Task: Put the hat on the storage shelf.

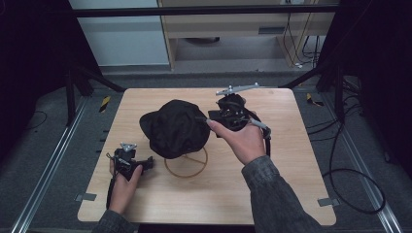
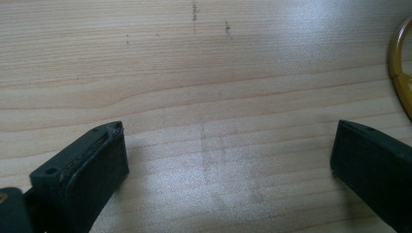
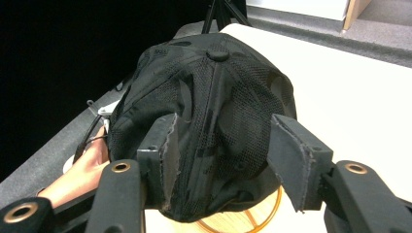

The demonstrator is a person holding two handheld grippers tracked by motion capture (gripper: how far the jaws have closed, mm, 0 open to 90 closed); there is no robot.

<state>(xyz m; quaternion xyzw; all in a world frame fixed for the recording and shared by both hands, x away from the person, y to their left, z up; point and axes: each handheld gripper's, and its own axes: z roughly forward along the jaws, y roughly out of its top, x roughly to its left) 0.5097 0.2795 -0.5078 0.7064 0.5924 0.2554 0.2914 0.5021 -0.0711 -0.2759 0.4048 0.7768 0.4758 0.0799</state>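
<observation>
We see one black mesh cap [image 1: 174, 127] resting on one round wooden ring stand [image 1: 187, 167] mid-desk [image 1: 291, 160], between our right tongs' [image 3: 221, 145] parted jaws, untouched, while our left tongs [image 2: 228, 160] gape wide.

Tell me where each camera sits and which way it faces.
High view: above the person's side, looking forward and down at the table; both hands and forearms.
Left gripper view: on the left gripper, facing bare tabletop; two jaws.
Right gripper view: on the right gripper, facing the black cap; jaws.
Shared: the cap's gold ring stand.
</observation>
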